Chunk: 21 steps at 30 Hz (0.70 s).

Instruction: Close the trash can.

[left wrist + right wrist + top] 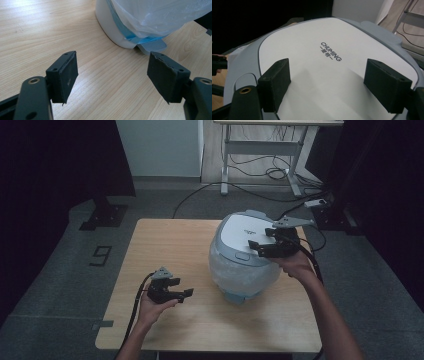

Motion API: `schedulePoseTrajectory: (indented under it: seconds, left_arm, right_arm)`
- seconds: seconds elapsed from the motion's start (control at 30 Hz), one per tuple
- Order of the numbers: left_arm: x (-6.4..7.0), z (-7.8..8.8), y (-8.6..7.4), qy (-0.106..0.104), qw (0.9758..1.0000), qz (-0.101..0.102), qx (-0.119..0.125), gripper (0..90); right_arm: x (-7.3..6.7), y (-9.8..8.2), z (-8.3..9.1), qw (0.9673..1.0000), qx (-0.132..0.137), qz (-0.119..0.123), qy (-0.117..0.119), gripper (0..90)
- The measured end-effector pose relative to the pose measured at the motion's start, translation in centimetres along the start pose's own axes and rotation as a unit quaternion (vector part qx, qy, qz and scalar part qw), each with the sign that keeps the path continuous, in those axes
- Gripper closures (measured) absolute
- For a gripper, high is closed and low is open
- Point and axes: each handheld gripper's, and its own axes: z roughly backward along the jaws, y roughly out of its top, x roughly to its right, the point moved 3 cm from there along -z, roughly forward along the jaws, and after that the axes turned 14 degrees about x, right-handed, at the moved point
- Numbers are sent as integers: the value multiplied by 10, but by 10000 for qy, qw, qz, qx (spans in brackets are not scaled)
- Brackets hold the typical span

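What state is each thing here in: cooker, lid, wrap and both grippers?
Cooker: upright on the table.
Lid: shut.
Plastic wrap: on, around the body.
Left gripper: open, empty, beside the cooker.
Right gripper: open, empty, over the lid.

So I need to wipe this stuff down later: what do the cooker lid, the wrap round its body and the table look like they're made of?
The cooker lid looks like smooth matte plastic, white with a grey rim and printed lettering. The wrap looks like thin clear plastic film, crinkled and cloudy. The table shows pale wood grain with a flat, even surface, likely laminate, though real wood can't be ruled out.
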Motion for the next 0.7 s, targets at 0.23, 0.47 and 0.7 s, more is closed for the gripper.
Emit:
schedulePoseTrajectory:
  seconds: [0.23, 0.47, 0.7]
  left_arm:
    - [0, 0, 0, -1, 10000, 6, 18, 245]
    - [-5, -2, -2, 23, 10000, 36, -13, 245]
    - [-7, 0, -4, 51, 10000, 48, 17, 245]
  right_arm:
    - [-2, -2, 1, 9998, 116, -66, -149, 209]
    - [4, -9, 10, 9986, 477, -125, -196, 223]
    - [9, -18, 29, 9968, 753, -127, -239, 222]
